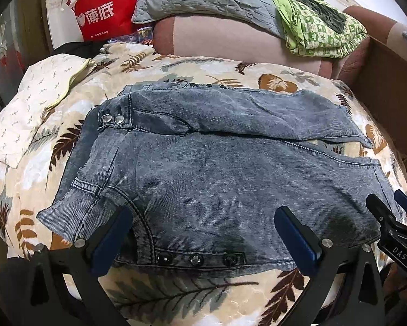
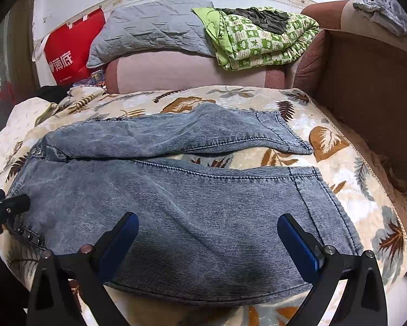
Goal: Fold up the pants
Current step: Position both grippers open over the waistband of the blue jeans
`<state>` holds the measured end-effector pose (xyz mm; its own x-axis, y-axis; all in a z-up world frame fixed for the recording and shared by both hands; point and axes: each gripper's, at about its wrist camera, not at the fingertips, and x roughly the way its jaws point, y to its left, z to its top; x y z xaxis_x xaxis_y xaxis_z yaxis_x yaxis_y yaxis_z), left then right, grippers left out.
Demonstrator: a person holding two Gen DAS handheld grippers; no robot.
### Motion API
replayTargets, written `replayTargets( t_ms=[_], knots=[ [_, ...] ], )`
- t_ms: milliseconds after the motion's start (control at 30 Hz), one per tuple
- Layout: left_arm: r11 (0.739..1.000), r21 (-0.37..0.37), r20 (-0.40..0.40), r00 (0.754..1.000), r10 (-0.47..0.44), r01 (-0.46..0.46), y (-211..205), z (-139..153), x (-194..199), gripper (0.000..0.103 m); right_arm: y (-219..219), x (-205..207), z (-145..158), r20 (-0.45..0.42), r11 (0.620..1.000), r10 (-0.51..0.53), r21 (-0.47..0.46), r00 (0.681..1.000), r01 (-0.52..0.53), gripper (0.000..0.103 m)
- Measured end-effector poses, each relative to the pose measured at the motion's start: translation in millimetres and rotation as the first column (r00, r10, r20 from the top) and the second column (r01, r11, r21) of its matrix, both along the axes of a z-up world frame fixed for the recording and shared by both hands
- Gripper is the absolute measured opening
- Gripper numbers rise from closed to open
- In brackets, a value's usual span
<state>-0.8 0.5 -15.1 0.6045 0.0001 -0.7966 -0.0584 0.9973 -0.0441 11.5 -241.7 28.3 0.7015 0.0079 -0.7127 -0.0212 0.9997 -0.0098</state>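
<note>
Blanket: a leaf-print blanket (image 1: 176, 65) fills the middle and bottom of both my views and carries everything I work on.
Sofa back: a pinkish cushion (image 2: 162, 73) runs across the upper middle, behind the blanket.
Pants: the grey-blue denim pants (image 1: 217, 179) lie flat on the blanket in the centre of the frame, waistband toward the left, both legs stretching to the right with a narrow strip of blanket showing between the hems.
Grey pillow: a quilted pillow (image 2: 149, 30) sits on the sofa back, upper centre.
Green quilt: a folded green checked quilt (image 2: 260, 40) lies just beside the pillow, upper right.
Red bag: a red paper bag (image 1: 103, 8) stands in the upper left.
My left gripper (image 1: 203, 233): jaws spread wide, nothing held; they hang over the near edge of the pants by the waistband and its row of dark studs (image 1: 195, 258).
My right gripper (image 2: 207, 241): jaws spread wide and empty, over the near leg at bottom centre.
</note>
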Motion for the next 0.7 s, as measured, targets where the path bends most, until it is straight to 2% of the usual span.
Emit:
replayTargets(
  t_ms=[700],
  knots=[
    [0.999, -0.047, -0.017, 1.0, 0.011, -0.012, 6.3, -5.0, -1.0, 0.103, -1.2, 0.7, -2.8, -0.008, 1.0, -0.005, -0.006, 1.0, 0.005, 0.103]
  ],
)
